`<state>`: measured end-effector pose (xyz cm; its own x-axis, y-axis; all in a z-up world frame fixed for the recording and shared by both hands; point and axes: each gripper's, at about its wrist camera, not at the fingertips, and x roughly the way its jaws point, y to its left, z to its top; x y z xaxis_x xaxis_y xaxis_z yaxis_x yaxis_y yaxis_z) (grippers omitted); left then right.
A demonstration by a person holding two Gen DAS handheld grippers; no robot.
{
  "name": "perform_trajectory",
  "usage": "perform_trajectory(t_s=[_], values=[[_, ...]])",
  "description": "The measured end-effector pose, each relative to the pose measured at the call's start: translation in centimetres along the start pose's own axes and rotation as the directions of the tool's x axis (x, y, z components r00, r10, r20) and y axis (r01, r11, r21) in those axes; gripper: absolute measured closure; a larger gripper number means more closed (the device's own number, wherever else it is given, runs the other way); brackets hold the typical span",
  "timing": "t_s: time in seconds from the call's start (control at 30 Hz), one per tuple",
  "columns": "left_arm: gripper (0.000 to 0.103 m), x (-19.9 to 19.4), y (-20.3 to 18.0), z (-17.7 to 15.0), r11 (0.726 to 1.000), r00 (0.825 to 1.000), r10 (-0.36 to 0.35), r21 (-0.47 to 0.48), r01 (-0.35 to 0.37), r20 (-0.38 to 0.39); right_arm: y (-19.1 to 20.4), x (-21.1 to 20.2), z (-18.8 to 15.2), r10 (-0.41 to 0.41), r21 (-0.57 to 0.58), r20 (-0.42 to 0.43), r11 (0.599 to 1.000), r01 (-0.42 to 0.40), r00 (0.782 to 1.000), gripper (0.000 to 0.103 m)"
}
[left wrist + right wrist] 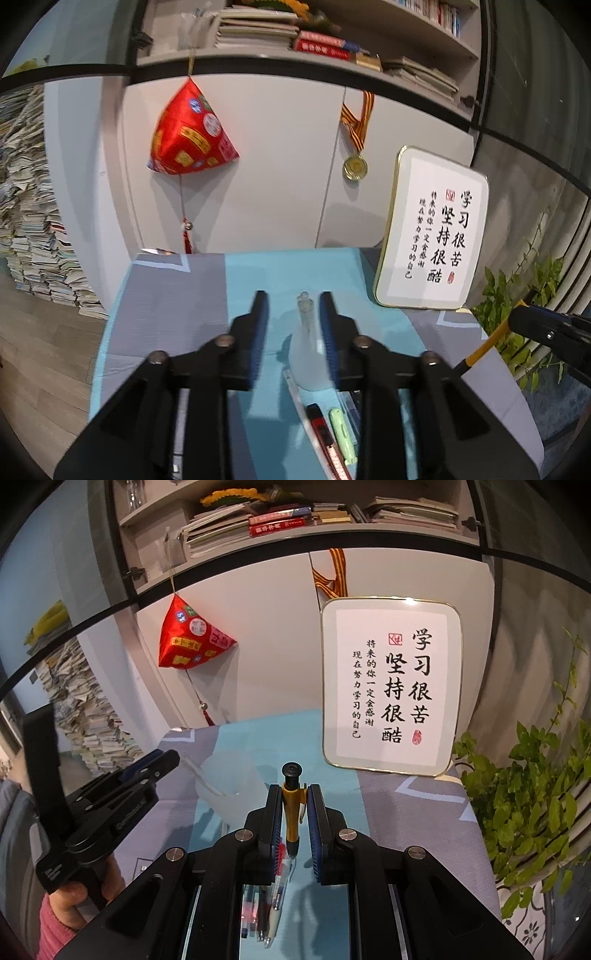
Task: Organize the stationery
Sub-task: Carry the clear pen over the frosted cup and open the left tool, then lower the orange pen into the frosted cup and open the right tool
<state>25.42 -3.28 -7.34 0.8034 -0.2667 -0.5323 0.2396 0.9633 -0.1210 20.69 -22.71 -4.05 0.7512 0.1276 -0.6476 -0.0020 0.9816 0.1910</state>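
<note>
My right gripper (294, 794) is shut on a yellow and black pen (291, 805), held upright above the blue and grey table cloth (406, 812); the same pen (480, 350) shows at the right of the left wrist view. My left gripper (294, 306) is open, its fingers either side of a frosted translucent cup (308, 354) with a clear pen standing in it. The cup (229, 775) shows left of the pen in the right wrist view. On the cloth lie a red utility knife (325, 435), a green pen-like item (341, 432) and several pens (266, 904).
A framed calligraphy sign (391, 686) leans at the table's back right. A potted green plant (535, 797) stands off the right edge. A red hanging ornament (190, 133) and a medal (355, 167) hang on white cabinet doors. Stacked books (29, 240) stand at the left.
</note>
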Motion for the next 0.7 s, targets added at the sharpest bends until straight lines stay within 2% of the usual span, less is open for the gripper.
perform_trajectory(t_s=[0.17,0.37,0.7], values=[[0.067,-2.0,1.3,-0.9,0.999,0.999,0.036,-0.011,-0.035,0.032,1.0,-0.1,0.4,0.002,-0.023,0.005,1.000,-0.002,1.000,0.088],[0.067,-3.0,2.8,-2.9,0.998,0.999,0.048,-0.041,-0.048,-0.002,2.4,-0.2,1.6,0.013,-0.046,0.022,0.999,-0.012,1.000,0.088],[0.067,-1.7,3.3,-5.3,0.997,0.998,0.049,-0.058,-0.052,-0.050,6.9,0.0,4.6,0.034,-0.144,0.072,0.989,-0.023,0.997,0.089]])
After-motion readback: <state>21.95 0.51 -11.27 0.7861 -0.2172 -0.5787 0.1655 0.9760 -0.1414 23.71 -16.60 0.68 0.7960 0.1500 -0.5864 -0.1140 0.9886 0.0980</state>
